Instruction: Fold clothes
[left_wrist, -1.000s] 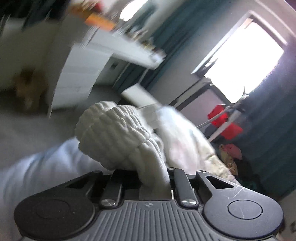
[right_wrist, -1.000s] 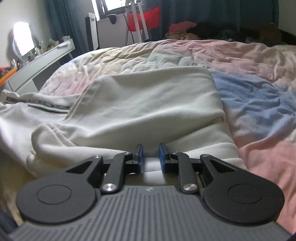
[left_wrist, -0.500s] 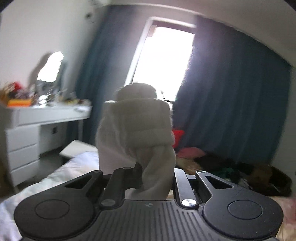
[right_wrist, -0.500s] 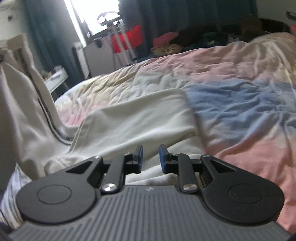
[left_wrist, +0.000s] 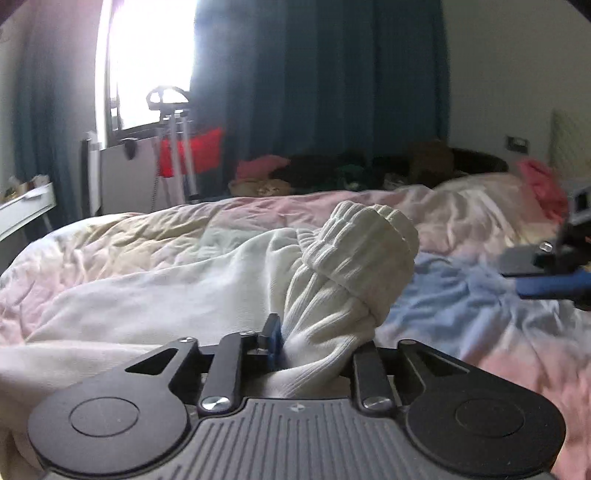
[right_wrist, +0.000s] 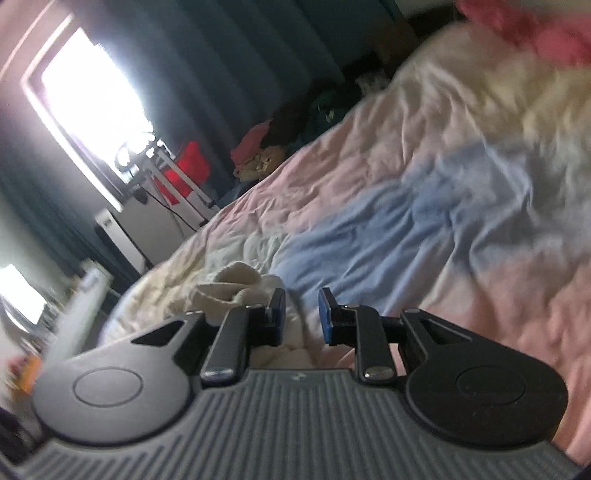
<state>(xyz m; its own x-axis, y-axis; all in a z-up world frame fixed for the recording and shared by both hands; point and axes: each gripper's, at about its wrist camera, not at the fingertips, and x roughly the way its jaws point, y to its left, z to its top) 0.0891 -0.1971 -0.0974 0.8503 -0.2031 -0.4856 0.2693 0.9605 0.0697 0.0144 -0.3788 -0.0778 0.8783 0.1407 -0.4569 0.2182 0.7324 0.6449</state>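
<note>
Left tool (left_wrist: 314, 347) is squeezed tight on the ribbed cuff (left_wrist: 354, 273) of a white garment (left_wrist: 166, 291). The cuff sticks up and out in front of the tool, bunched and thick. The rest of the garment lies in soft folds on the bed (left_wrist: 461, 302), just past the tool and to its left, on top of a pink and blue blanket. Right tool (right_wrist: 301, 314) has its two blue pads apart and nothing between them. It hangs over the bed beside the white garment (right_wrist: 236, 288), and its view is blurry. The cloth looks light and floppy, so I think it will droop and slide wherever it is not held. It will not break. The ribbed cuff is the thick, firm part, so it is a good place to hold. I think the free tool should take an edge or a corner, not the loose middle.
</note>
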